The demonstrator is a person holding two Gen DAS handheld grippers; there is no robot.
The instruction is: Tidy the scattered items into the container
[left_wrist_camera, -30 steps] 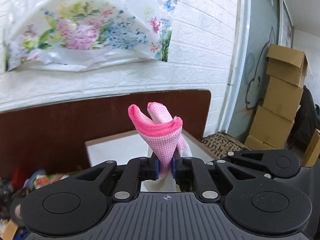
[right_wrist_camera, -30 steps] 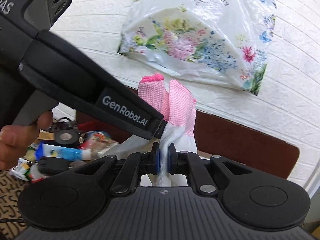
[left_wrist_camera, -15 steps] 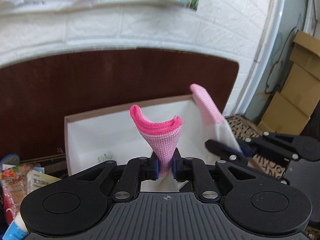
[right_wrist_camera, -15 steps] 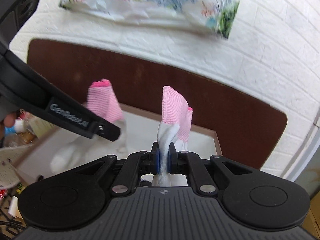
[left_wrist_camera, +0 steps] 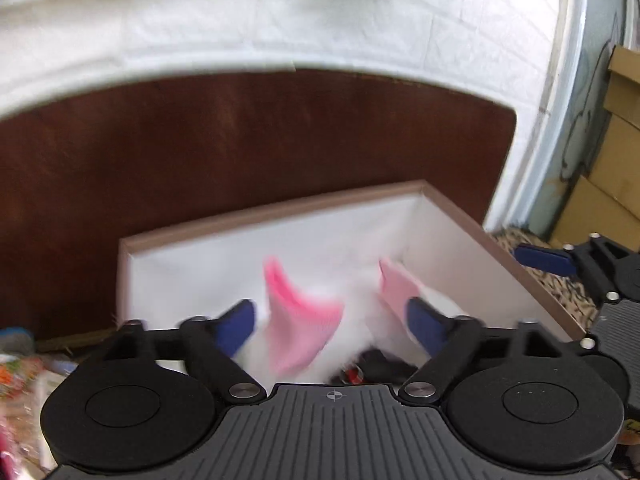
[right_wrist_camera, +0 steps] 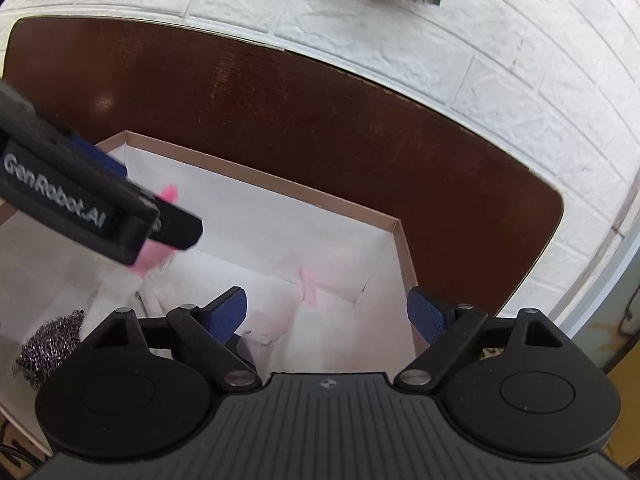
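Over the open box both grippers hang with jaws spread wide, having just been opening. Between the left gripper jaws a pink-and-white glove drops free, blurred, no pad pressing it. Under the right gripper a second glove is a pale smear above the box floor. A steel scourer already lies inside. Wrappers lie outside the box at the left, so more tidying likely remains.
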